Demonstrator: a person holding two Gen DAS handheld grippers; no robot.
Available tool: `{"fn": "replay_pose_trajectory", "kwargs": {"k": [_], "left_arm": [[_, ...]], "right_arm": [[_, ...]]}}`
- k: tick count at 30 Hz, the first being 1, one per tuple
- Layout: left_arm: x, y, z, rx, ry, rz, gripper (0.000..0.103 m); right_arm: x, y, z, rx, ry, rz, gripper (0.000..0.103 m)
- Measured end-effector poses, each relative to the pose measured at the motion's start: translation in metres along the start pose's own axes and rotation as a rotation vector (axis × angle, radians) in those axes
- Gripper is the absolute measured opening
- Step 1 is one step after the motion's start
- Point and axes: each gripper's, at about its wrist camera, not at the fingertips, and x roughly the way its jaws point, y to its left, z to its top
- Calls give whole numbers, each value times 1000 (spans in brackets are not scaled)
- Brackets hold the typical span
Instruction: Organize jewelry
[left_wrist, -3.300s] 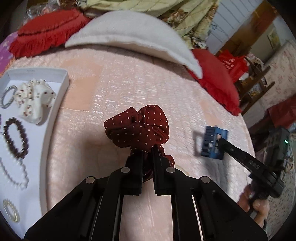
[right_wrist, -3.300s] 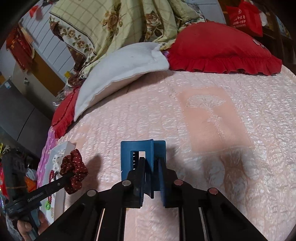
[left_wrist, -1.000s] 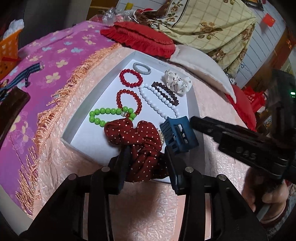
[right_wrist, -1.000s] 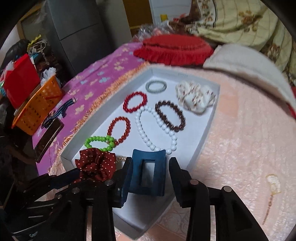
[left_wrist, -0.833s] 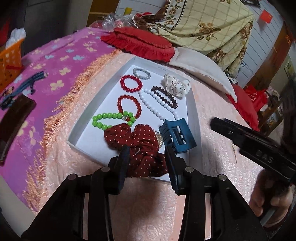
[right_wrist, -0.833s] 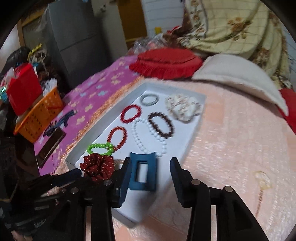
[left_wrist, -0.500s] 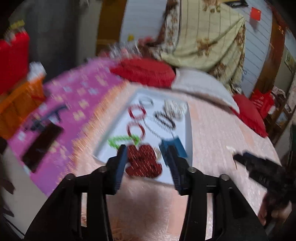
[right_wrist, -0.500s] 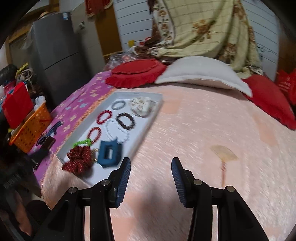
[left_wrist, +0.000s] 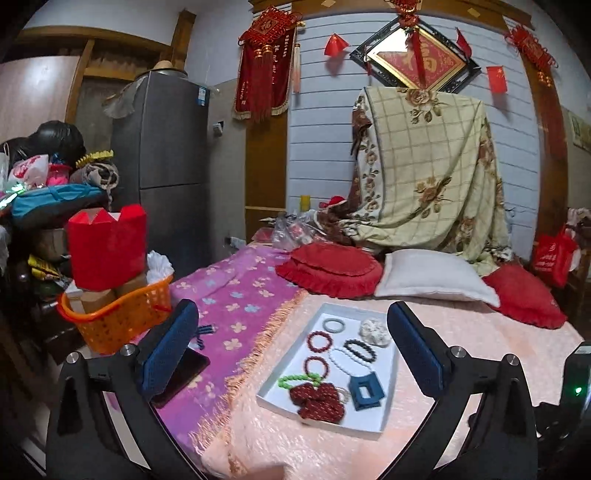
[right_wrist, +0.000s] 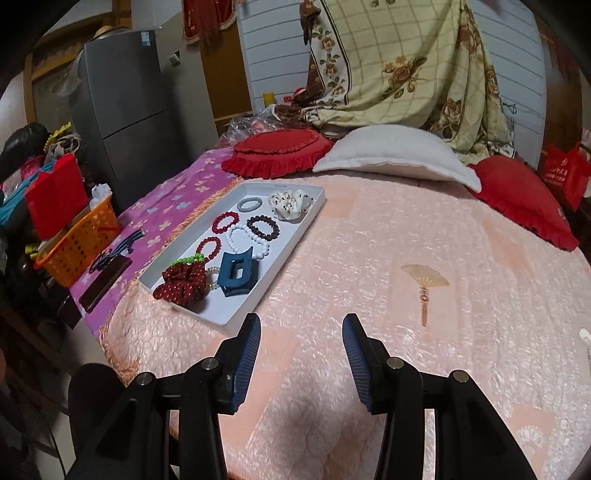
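A white tray (right_wrist: 291, 243) lies on the pink bedspread and also shows in the left wrist view (left_wrist: 388, 406). In it lie a dark red dotted scrunchie (right_wrist: 183, 282) (left_wrist: 317, 400), a blue claw clip (right_wrist: 238, 275) (left_wrist: 365, 391), a white scrunchie (right_wrist: 290, 205), a white bead string (right_wrist: 245, 240) and several bead bracelets. My left gripper (left_wrist: 291, 343) is open wide and empty, raised well back from the tray. My right gripper (right_wrist: 301, 332) is open and empty above the bedspread, near the tray's front corner.
Red cushions (right_wrist: 277, 153) and a white pillow (right_wrist: 395, 153) lie at the bed's far side. A purple flowered blanket (right_wrist: 162, 210) covers the left edge, with a dark case (right_wrist: 105, 282) on it. An orange basket (right_wrist: 79, 240) and a grey fridge (right_wrist: 125, 96) stand left.
Both grippers let go of the scrunchie and the clip in the tray, opened, and pulled back and up away from it. The left gripper now stands wide open.
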Motion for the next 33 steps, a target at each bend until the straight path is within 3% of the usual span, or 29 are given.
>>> {"fn": "replay_pose_trajectory", "kwargs": {"k": [6,10,15,24,33], "left_arm": [[-12,-12,-19,5,76,-17,102],[-9,-16,-34,6,158,-38,102],[-7,-29,-51,26,239,-45,102],[-6,-43,-65,78,272,-19,102],[-4,-47,-70,73,314,-56,102]], "right_arm": [[-14,5,-13,-13,-12,-24,47],[-22,5,-20,-8,-30,-60,57],[-34,0,-24,11,-70,-111,58],[-38,2,-27,19,-64,-125,58],[-38,8,-29,-5,-60,-131,59]]}}
